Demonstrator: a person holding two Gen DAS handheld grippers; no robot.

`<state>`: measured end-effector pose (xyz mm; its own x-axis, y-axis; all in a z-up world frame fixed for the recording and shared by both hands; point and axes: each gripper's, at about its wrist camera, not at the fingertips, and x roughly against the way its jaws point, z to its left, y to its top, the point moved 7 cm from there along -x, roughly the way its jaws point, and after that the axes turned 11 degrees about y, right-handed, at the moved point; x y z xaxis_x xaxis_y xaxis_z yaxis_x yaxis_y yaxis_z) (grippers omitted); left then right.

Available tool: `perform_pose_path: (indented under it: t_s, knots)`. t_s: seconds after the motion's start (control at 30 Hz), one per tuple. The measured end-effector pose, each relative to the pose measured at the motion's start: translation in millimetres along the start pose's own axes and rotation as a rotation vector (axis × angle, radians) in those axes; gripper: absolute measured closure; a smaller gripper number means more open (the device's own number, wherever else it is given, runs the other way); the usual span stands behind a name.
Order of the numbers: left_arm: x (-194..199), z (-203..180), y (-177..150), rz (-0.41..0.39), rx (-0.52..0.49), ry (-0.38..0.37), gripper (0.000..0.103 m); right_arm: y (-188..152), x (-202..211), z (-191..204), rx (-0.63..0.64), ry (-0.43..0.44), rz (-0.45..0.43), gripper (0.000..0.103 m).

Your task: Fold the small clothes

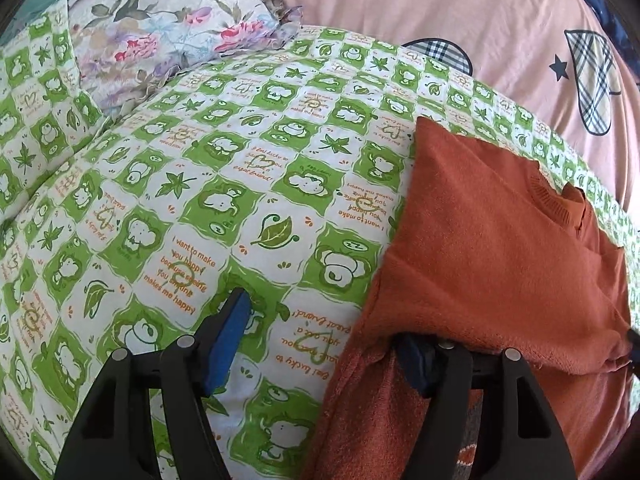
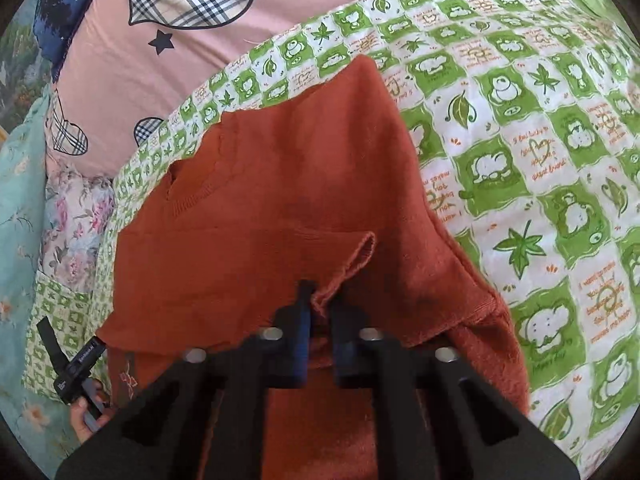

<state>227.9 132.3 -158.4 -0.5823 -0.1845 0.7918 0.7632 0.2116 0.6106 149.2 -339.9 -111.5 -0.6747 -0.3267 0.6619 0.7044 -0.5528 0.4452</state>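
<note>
On green bedspread (image 2: pixel 520 128), orange sweater (image 2: pixel 280 184), hem between right fingers (image 2: pixel 304 320)

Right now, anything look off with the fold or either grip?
Mostly tidy. The orange sweater lies on the green bedsheet. The right gripper has its jaws shut on a curled, bunched cuff, not a flat edge. The left gripper is open, one finger under the sweater's edge, gripping nothing.
</note>
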Motion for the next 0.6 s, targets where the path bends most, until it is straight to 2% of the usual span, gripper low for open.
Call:
perform_pose_path:
  t_s: [0.13, 0.2, 0.3, 0.37, 0.4, 0.43, 0.57, 0.6]
  knots:
    - [1, 1, -1, -0.004, 0.013, -0.014, 0.033, 28, 38, 14, -0.009, 0.028, -0.15, 0.095]
    - [1, 0, -1, -0.007, 0.011, -0.009, 0.033, 40, 50, 9, -0.042, -0.002, -0.209, 0.089]
    - [1, 0, -1, -0.009, 0.011, -0.007, 0.033, 39, 43, -2, -0.071, -0.032, -0.156, 0.087]
    - [1, 1, -1, -0.011, 0.018, -0.014, 0.033, 27, 37, -3, -0.08, -0.016, -0.122, 0.08]
    - [1, 1, -1, -0.011, 0.019, -0.016, 0.033, 20, 32, -1, -0.06, -0.023, -0.098, 0.07]
    - [1, 1, -2, -0.011, 0.021, -0.016, 0.033, 14, 26, 2, -0.035, -0.032, -0.082, 0.067]
    - [0, 0, -2, -0.01, 0.015, -0.009, 0.033, -4, 4, 21, 0.073, 0.022, -0.044, 0.067]
    - [0, 0, -2, -0.009, 0.016, -0.011, 0.033, -6, -5, 22, 0.098, -0.005, -0.015, 0.068]
